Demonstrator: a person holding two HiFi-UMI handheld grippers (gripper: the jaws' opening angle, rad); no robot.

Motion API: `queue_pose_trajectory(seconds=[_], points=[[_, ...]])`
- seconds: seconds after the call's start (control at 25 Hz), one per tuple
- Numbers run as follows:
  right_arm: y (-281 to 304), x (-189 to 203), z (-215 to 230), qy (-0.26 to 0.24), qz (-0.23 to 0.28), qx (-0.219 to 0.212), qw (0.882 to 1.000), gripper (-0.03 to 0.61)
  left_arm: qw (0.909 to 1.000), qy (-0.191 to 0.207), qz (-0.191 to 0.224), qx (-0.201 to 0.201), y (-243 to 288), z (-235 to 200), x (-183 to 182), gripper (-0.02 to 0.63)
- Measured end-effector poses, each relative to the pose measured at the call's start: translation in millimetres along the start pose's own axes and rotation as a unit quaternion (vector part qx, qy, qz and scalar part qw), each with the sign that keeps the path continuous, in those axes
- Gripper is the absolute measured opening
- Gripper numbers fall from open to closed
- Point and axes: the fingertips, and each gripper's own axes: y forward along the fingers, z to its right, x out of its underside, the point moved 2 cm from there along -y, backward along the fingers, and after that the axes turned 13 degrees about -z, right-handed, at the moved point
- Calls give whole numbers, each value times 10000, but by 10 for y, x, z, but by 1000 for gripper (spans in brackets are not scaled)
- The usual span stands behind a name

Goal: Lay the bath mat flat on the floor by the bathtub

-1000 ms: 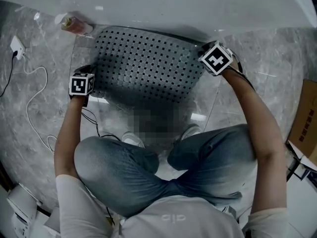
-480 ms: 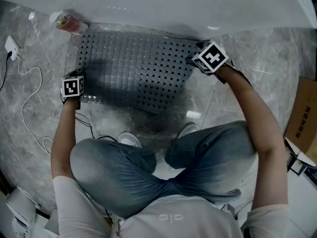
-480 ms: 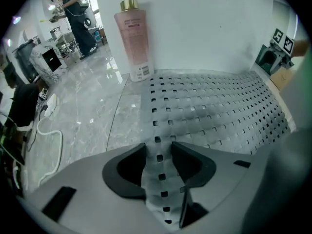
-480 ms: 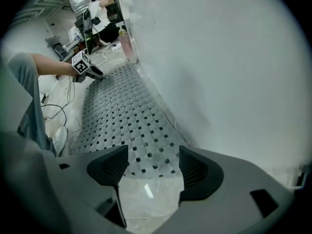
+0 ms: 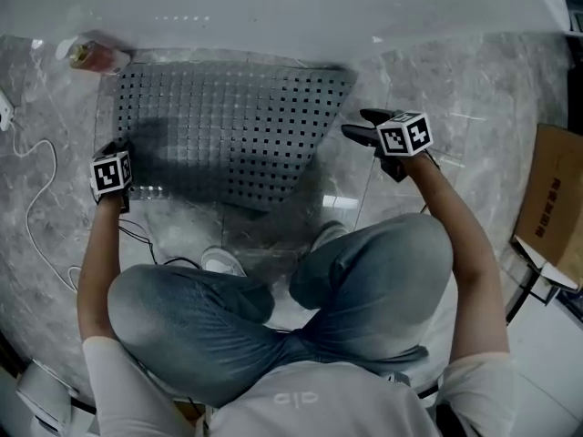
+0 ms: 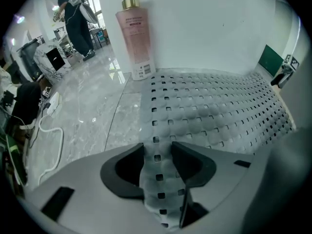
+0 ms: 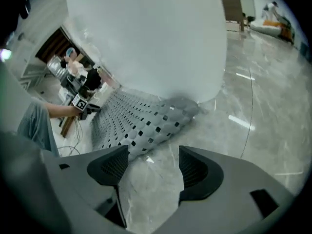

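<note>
The grey perforated bath mat [image 5: 228, 126] lies spread on the marble floor against the white bathtub [image 5: 273, 7]. My left gripper [image 5: 118, 156] is at the mat's near left corner. In the left gripper view the corner of the mat [image 6: 219, 111] runs up between the jaws of the left gripper [image 6: 157, 152], which are opening, with a dark gap beside the right jaw. My right gripper [image 5: 357, 124] stands open just right of the mat's right edge. In the right gripper view nothing is between the jaws of the right gripper [image 7: 153, 162]; the mat [image 7: 141, 121] lies ahead with its corner curled up.
A pink bottle [image 5: 91, 55] stands by the tub at the mat's far left corner. A white cable [image 5: 36, 198] trails on the floor at left. A cardboard box [image 5: 551, 198] sits at right. The person's knees and shoes [image 5: 219, 260] are just behind the mat.
The mat has been spread wider to the left and lowered flat. The right gripper has let go of the right edge and drawn back to the right. The left gripper moved left.
</note>
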Motion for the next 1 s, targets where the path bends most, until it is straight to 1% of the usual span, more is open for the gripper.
queue_pose_trajectory(seconds=[0.12,0.2,0.28,0.32,0.36,0.44,0.56,0.6,0.68,0.76,0.84,0.92,0.96,1.0], points=[[200,72,3,596,464,-704,9947,343,10000,-35,23,56,-2,-3,-16,187],[367,44,-9,964,706,-1118,9865,342,10000,-40,49,55,1,-10,-17,187],[523,-8,-86,1340,866,-1522,9754,342,9999,-4,79,90,49,-2,-5,187],[579,-33,-126,1458,904,-1650,9713,342,9999,19,87,124,73,8,5,187],[611,-54,-155,1518,926,-1725,9688,327,9998,32,91,154,78,21,12,187],[594,-65,-173,1530,936,-1758,9680,314,9998,3,94,177,31,57,22,187],[479,-43,-168,1397,876,-1559,9739,273,9999,-30,112,101,-32,106,37,186],[457,-42,-163,1353,818,-1409,9773,238,10000,-16,79,48,-27,97,40,186],[426,-58,-147,1247,634,-1025,9848,148,10000,-2,32,-26,-22,61,8,177],[328,-112,-143,1117,455,-629,9907,133,9998,101,184,46,-77,85,-129,168],[146,-152,-114,1088,211,-154,9937,126,9986,323,363,204,-162,190,-321,166],[-61,-114,-52,1154,-133,372,9925,129,9974,488,363,388,-188,368,-447,164],[-161,-98,-40,1175,-237,561,9912,133,9971,529,310,455,-175,459,-466,164],[-249,-95,-48,1183,-273,664,9904,136,9969,546,261,497,-161,531,-464,161]])
